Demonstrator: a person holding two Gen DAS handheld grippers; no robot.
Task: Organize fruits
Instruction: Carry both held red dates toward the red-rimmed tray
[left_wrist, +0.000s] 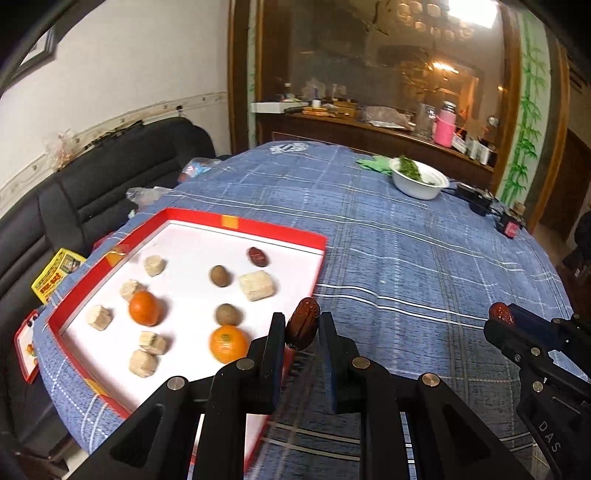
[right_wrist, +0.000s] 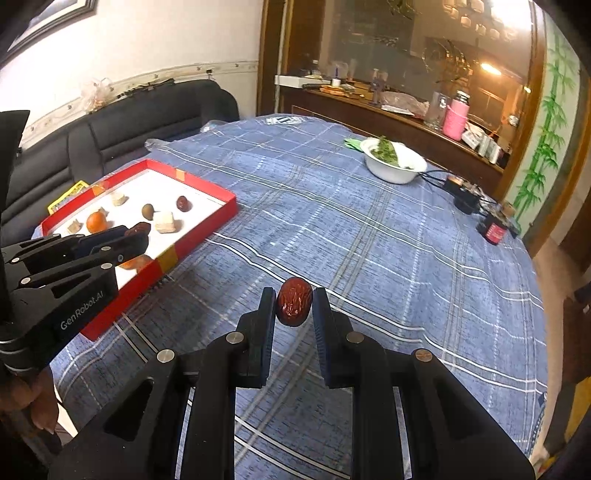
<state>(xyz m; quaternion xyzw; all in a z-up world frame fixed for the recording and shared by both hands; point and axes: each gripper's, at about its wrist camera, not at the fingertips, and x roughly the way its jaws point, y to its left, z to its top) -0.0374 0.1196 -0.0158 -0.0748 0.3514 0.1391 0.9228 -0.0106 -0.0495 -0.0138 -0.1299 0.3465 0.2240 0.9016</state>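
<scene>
Left wrist view, left to right. Black sofa (left_wrist: 110, 173) fills the upper left of the frame; a yellow packet (left_wrist: 55, 275) lies at its edge, mid-left. Red-rimmed tray (left_wrist: 317, 258) with white floor sits on the blue plaid cloth of the bench (left_wrist: 424, 266), left half of frame. On the tray floor: pale crumbly blocks (left_wrist: 99, 316) down the left side, one larger block (left_wrist: 257, 285) toward the right; two oranges, one mid-tray (left_wrist: 144, 308), one at the lower edge (left_wrist: 228, 343); two brown round fruits (left_wrist: 221, 275), (left_wrist: 228, 314) between them; one red date (left_wrist: 257, 256) near the far right rim.

Lower centre: left tongs (left_wrist: 302, 328) pinching a dark red date (left_wrist: 303, 325) upright between the pads, held over the tray's near right corner. Far right, low: right tongs (left_wrist: 502, 315) seen side-on, a date just showing at the tips.

Upper right: white bowl (left_wrist: 419, 184) with green leaves, on the bench's far side; black gear and cable just right of it. Wooden sideboard behind, pink bottle (left_wrist: 443, 127) on it.

Right wrist view, left to right. Left tongs (right_wrist: 138, 230) enter from the left edge, tips over the tray (right_wrist: 221, 210), their date (right_wrist: 139, 228) dark at the tips. A hand (right_wrist: 26, 398) grips the handle, lower left corner. Centre, low: right tongs (right_wrist: 294, 302) closed on a wrinkled red date (right_wrist: 294, 301), pads pressing both its sides, above bare cloth, well apart from the tray. White bowl (right_wrist: 393, 162) upper right of centre.
</scene>
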